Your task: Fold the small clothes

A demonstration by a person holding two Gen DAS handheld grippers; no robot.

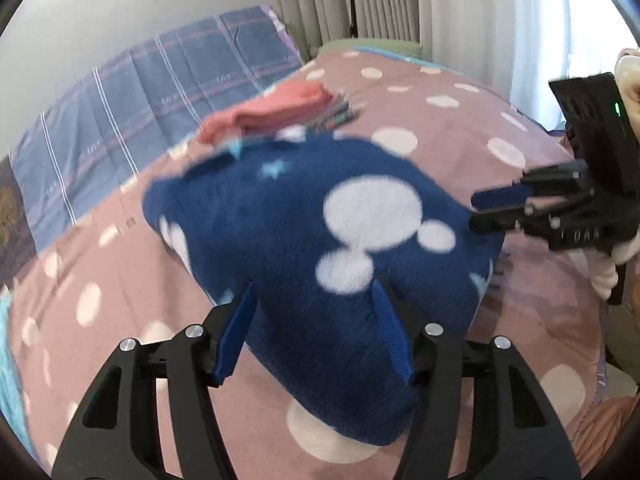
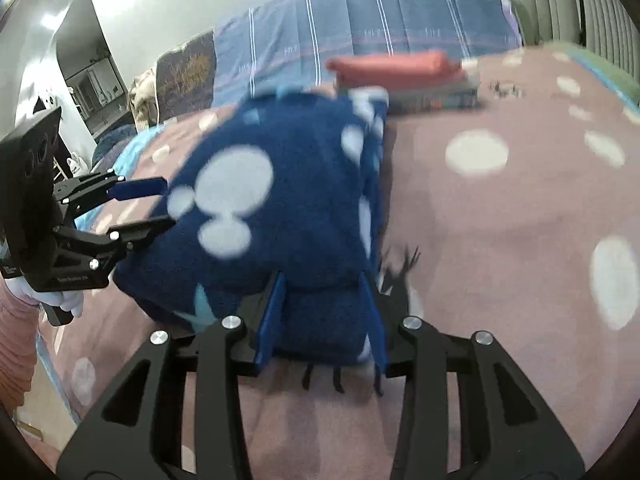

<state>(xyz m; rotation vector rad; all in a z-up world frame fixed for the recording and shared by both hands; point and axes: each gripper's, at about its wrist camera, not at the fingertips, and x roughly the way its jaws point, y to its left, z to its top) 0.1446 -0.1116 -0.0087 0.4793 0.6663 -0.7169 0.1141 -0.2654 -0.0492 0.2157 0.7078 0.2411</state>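
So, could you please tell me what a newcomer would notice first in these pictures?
The fluffy navy garment with white dots fills the middle, lying folded on the pink dotted bedspread. The left gripper and right gripper each have fingers either side of one of its edges. Behind it sits a stack of folded clothes, coral on top.

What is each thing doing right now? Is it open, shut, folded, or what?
Left tool: open, one finger on each side of the blue garment.
Right tool: fabric fills its gap; grip unclear.
Blue garment: folded over, lying on the dotted blanket.
Clothes pile: folded, stacked, pink on top.
Curtains: drawn shut.
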